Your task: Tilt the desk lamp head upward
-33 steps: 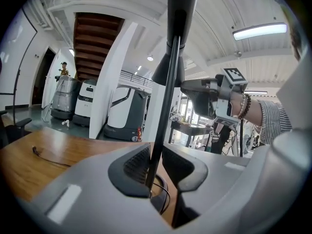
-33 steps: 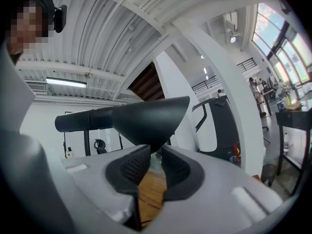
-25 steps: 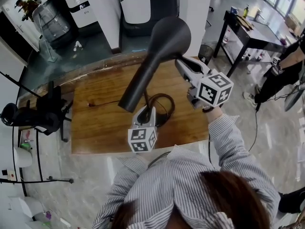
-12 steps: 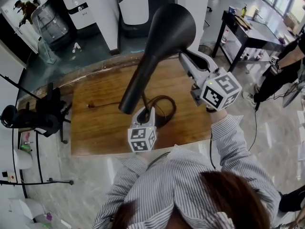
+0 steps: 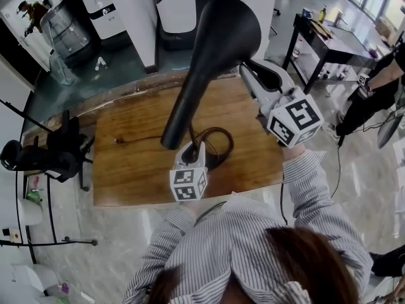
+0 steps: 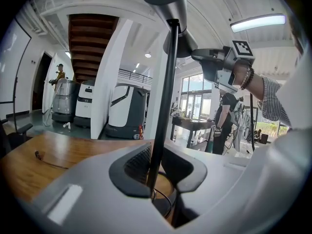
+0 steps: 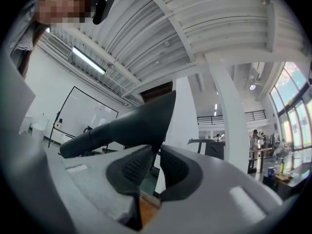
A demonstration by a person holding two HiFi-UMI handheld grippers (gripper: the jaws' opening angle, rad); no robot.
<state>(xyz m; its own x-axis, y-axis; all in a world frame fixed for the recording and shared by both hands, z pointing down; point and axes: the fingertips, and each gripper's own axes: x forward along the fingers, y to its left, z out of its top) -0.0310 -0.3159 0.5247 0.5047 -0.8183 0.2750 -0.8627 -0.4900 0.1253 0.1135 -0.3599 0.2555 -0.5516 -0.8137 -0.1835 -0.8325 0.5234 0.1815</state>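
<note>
The black desk lamp's cone head is raised high over the wooden table. Its neck slants down to the left, and the ring base lies on the table. My right gripper reaches the head from the right and is shut on its rim; the right gripper view shows the head's edge pinched between the pads of that gripper. My left gripper is low by the base. Its jaws have just been closing, with the thin stem between them and both pads against it.
A thin cable runs left across the table top. A black office chair stands off the table's left edge. A dark side table and a person are at the back right. Large white machines stand behind.
My right gripper has risen and rolled with the lamp head, which now stands higher and more upturned. The left gripper has stayed at the stem.
</note>
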